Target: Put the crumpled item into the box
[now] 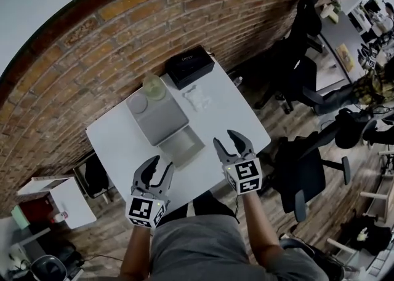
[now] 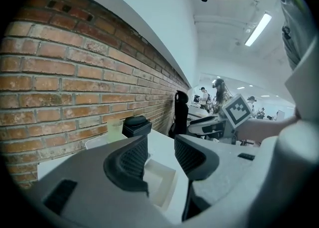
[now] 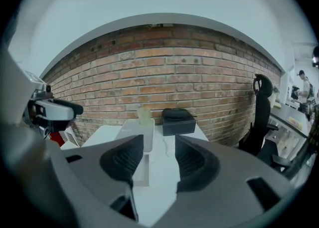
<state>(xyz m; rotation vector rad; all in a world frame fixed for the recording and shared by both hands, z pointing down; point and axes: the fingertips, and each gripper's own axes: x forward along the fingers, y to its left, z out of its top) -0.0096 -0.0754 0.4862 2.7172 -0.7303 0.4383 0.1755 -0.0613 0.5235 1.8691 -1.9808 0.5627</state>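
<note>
Crumpled item point(image 1: 198, 96), pale and translucent, is seen lying on the white worktop point(image 1: 117, 141), just in front of the black box point(image 1: 189, 66) and beside the grey box point(image 1: 157, 117). Open white box point(image 1: 182, 144) is placed nearer the person. Left gripper point(image 1: 160, 166) and right gripper point(image 1: 225, 141) are held over the near part of the worktop; jaws are parted on both, with nothing between them. The crumpled item is located well ahead of both pairs of jaws, untouched.

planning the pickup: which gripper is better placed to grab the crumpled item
Right, most likely. The right gripper is open, empty and nearer the crumpled item. The left gripper, also open, sits farther off, with the white box between.
</note>
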